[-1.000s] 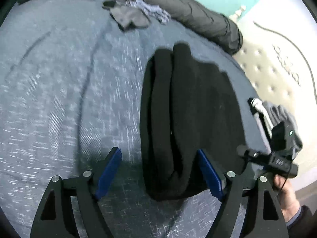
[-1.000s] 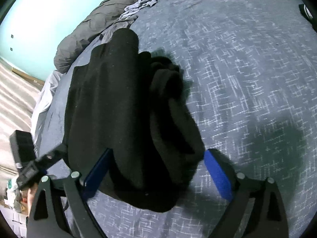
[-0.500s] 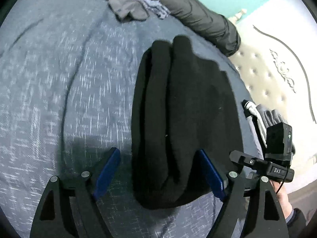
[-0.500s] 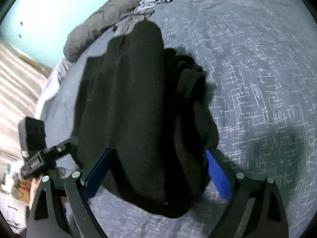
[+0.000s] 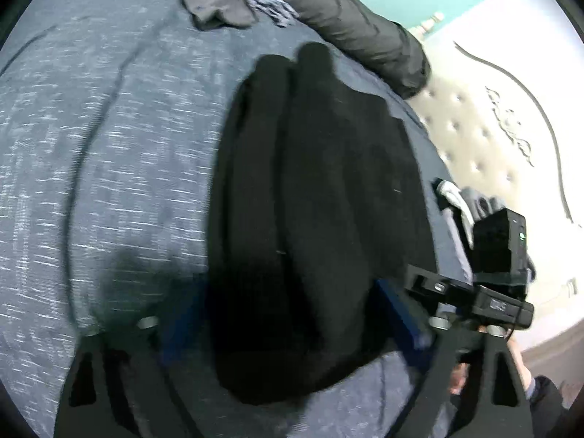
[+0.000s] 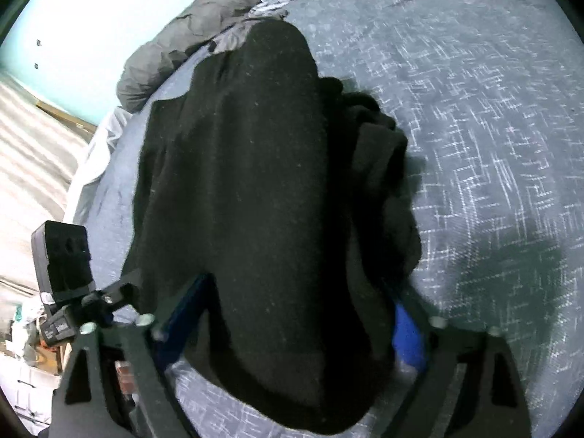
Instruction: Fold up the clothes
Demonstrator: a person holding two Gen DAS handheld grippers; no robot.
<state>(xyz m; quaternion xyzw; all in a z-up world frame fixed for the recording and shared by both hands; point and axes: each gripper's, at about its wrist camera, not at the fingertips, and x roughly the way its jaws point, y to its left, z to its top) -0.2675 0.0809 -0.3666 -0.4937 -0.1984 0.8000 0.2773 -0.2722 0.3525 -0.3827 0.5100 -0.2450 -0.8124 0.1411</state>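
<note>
Black garment (image 5: 321,200): folded lengthwise on blue bedspread (image 5: 109,146).
Left gripper (image 5: 288,325): spread, straddling garment's near end.
Right gripper (image 6: 292,321): spread, likewise straddling.

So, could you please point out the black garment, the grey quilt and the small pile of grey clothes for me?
black garment (image 6: 255,189), right wrist view, on its broad folded top layer.
grey quilt (image 5: 350,18), left wrist view, on the rolled bulk along the bed's far edge.
small pile of grey clothes (image 5: 219,3), left wrist view, on the plain grey piece.
</note>
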